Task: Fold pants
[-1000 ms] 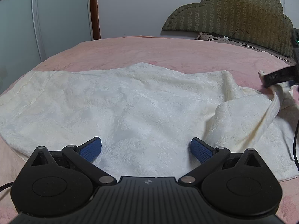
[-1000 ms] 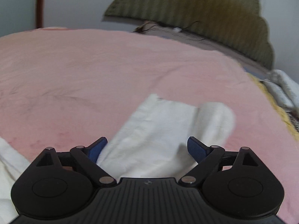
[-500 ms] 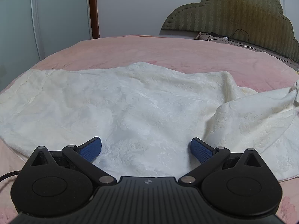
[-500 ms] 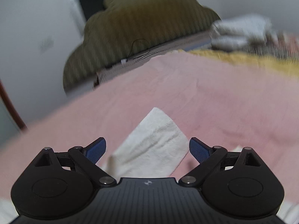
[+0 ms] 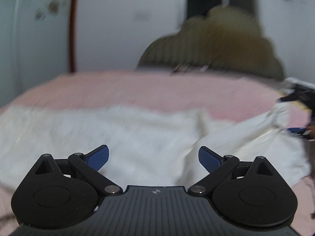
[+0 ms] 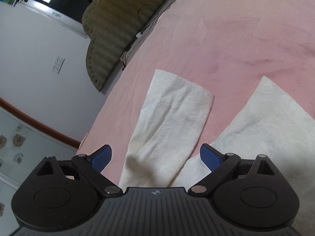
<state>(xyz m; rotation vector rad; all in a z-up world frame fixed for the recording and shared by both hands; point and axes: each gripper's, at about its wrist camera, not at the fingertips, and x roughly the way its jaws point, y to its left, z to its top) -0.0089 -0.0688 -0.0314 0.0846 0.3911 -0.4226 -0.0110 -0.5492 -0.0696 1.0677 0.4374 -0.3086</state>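
Observation:
Cream-white embossed pants (image 5: 122, 137) lie spread on the pink bed (image 5: 137, 90); this view is motion-blurred. My left gripper (image 5: 153, 157) hovers over them, open, its blue pads (image 5: 98, 158) wide apart with nothing gripped. At that view's right edge my right gripper (image 5: 295, 116) straddles a raised bit of the cloth. In the right wrist view, rolled sideways, one pant leg (image 6: 173, 122) runs out between the open fingers of my right gripper (image 6: 155, 157) without touching the pads. The second leg (image 6: 265, 122) lies to its right.
An olive padded headboard (image 6: 110, 19) with a cable stands at the bed's far end. A white wall with sockets (image 6: 58, 64) and a flowered wardrobe door (image 5: 29, 39) border the bed. Bare pink sheet (image 6: 246, 35) stretches beyond the legs.
The left view has tipped upward and blurred, and the right gripper has come back in at its right edge. The right view has rolled sideways, bringing the second leg into sight.

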